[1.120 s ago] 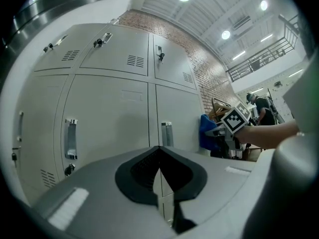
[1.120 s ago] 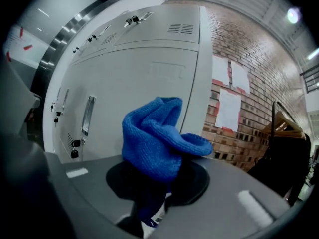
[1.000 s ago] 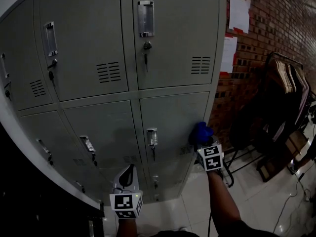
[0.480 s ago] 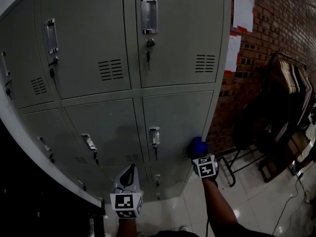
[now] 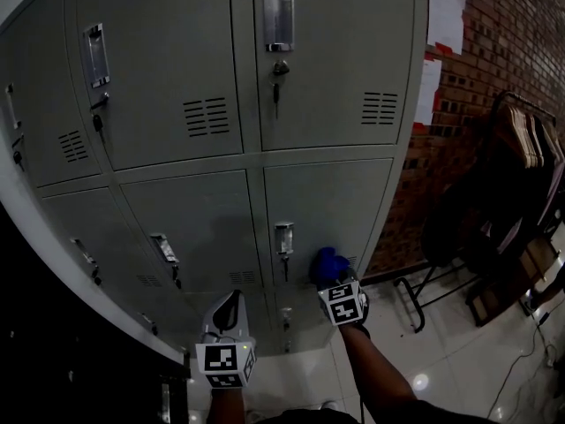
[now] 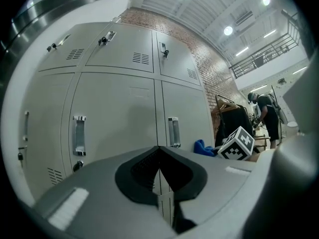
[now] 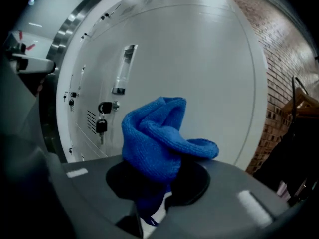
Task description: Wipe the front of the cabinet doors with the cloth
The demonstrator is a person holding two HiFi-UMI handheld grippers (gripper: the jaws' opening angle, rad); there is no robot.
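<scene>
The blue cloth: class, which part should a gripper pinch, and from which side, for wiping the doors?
Pinch the gathered lower end, from the side away from the cabinet door. Held so in the right gripper, the cloth pushes loose folds beyond the jaws toward the door, so fabric should meet it first.

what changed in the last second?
The right gripper, shut on the blue cloth, slid left and slightly down across the lower right door, toward its handle. The left gripper stayed low, shut and empty; nothing taken or let go.
</scene>
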